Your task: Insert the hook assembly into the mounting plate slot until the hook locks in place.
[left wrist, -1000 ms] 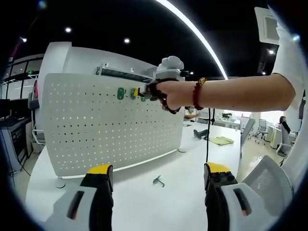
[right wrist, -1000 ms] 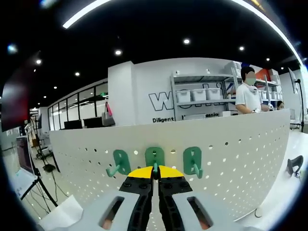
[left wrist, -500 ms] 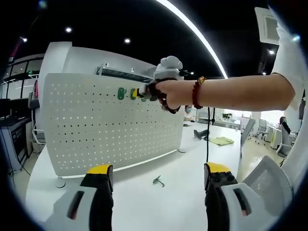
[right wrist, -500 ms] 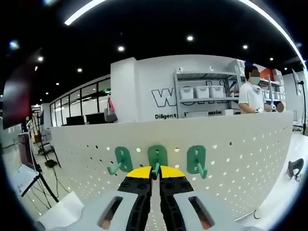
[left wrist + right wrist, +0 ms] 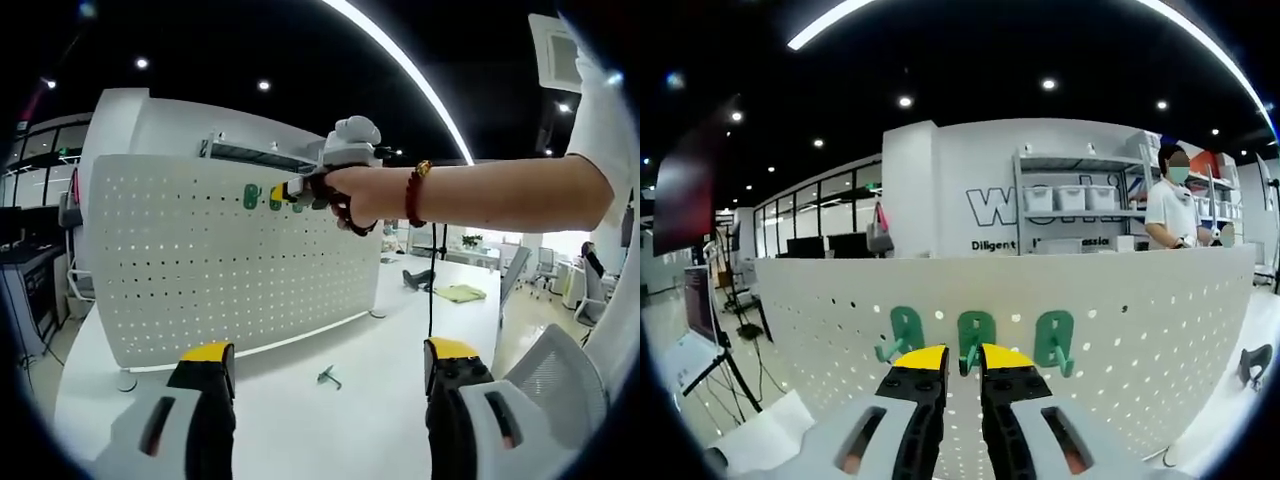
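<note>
So in the right gripper view the right hand-held gripper (image 5: 962, 356) is right up at the pegboard (image 5: 1140, 330), jaws parted just a little, with the middle hook (image 5: 975, 336) sitting in the gap between the yellow tips. I can't tell whether the tips touch it, but they aren't clamped on it. That hook is mounted on the board, in a row with two more green ones: a left hook (image 5: 902, 334) and a right hook (image 5: 1054, 340), each just beside the middle one. Behind the board there's a shelf (image 5: 1072, 200) with white bins and a person (image 5: 1169, 205) standing next to it.

The left gripper view looks at it all from further back. The left hand-held gripper (image 5: 327, 372) hangs above the white worktop (image 5: 400, 330) with its jaws wide apart and nothing between them. The pegboard (image 5: 200, 270) stands upright on the worktop, and a hand (image 5: 345, 195) holds the right hand-held gripper (image 5: 288, 191) against the hooks (image 5: 252, 195) near its top edge. A small green part (image 5: 327, 376) lies on the worktop in front of the board, well apart from both grippers. It's too small to make out clearly.
</note>
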### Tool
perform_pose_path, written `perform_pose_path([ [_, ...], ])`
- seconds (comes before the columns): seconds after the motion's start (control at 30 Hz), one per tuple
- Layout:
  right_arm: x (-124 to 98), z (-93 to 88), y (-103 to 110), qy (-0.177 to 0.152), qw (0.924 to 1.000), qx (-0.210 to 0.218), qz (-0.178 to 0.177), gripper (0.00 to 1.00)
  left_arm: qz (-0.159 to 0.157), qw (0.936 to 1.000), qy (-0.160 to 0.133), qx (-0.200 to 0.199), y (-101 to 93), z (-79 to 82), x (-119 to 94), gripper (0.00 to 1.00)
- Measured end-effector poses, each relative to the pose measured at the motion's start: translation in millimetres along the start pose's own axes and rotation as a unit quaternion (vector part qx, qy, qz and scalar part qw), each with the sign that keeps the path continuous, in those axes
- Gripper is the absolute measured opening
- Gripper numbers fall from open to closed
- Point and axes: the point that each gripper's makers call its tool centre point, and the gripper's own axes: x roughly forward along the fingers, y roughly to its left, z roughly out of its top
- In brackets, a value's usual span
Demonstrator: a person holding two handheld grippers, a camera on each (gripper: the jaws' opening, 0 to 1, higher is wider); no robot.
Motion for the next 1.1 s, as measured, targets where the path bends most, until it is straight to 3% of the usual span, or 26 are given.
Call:
perform_pose_path([
  [0.57,-37.6,-8.4,-2.0,-0.003,0.9998,-0.001,0.019,0.13,0.004,0.9999,0.011,0.008,-20.2,0.4,-5.9,0.77],
  [1.1,-67.3,-34.8,-6.3,0.014,0.9987,0.02,0.045,0.13,0.011,0.9993,0.022,0.028,-43.6,4.5,-10.8,0.78],
])
